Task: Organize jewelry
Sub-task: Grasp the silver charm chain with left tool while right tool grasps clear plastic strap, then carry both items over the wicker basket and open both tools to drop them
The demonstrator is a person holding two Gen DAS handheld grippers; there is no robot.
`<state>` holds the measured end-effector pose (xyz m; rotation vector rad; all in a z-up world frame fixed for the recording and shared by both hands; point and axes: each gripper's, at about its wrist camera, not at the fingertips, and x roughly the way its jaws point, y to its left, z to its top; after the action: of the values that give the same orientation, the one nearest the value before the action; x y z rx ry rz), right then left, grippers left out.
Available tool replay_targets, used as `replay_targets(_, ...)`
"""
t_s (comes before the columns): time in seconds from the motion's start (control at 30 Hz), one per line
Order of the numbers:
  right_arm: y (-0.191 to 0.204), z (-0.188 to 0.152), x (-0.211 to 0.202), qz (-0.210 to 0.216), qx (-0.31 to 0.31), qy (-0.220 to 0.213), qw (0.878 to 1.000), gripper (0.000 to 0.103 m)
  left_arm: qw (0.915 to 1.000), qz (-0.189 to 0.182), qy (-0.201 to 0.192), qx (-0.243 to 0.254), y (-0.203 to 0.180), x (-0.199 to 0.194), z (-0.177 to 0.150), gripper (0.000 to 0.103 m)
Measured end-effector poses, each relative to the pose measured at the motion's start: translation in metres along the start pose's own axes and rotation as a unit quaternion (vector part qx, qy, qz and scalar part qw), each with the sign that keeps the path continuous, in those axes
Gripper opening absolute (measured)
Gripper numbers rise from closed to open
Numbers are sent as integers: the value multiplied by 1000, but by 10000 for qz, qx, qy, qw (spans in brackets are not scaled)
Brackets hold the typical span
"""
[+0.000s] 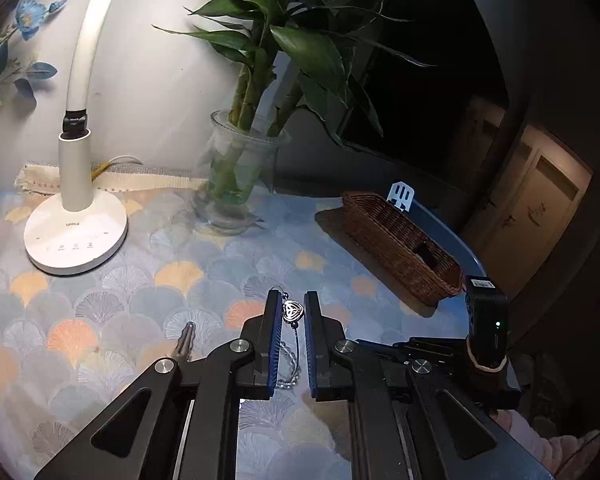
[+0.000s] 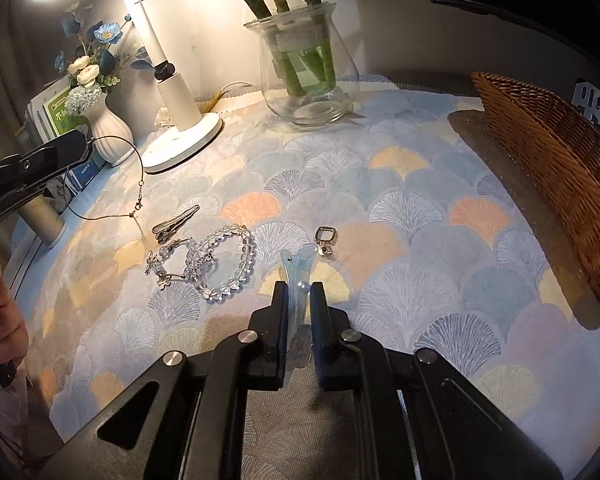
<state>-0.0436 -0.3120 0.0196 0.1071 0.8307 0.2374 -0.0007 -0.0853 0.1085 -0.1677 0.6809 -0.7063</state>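
Right gripper [image 2: 298, 292]: fingers close on a pale blue translucent hair clip [image 2: 298, 270], clamped, low over the tablecloth [image 2: 420, 208].
Left gripper [image 1: 292, 312]: jaws narrowly apart with a heart pendant [image 1: 292, 311] and its thin chain between them; the right wrist view shows the chain [image 2: 138, 184] hanging from the lifted tips, so it looks held, though I cannot tell how firmly.
Loose jewelry: clear bead bracelet [image 2: 228, 262], flower-charm bracelet [image 2: 162, 266], metal clip [image 2: 176, 222], small square-ring charm [image 2: 324, 240], all lying near each other mid-cloth.
Basket [image 2: 548, 152]: wicker, far right on a board, well apart from the pile; contents not visible.
Progress: early, judging by this; two pieces in grip, four left on the cloth, none seen stored.
Background: lamp [image 1: 76, 216], glass vase with plant [image 2: 306, 76].
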Motion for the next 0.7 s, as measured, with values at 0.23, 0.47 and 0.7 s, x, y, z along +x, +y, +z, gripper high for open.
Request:
replay_targets(0.23,-7,0,-10,171,166,-159,9996,12,9999,-47,121,115,-15,7,1,11)
replay_targets(0.47,-35,-6,-44,657,483,-402,9959,12,9984,-88,232,507,-50,19,18,11)
replay_targets(0.7,-81,9,-116,389,613,-1093,9914,12,9948,-415,453,806,-104,58,45,11)
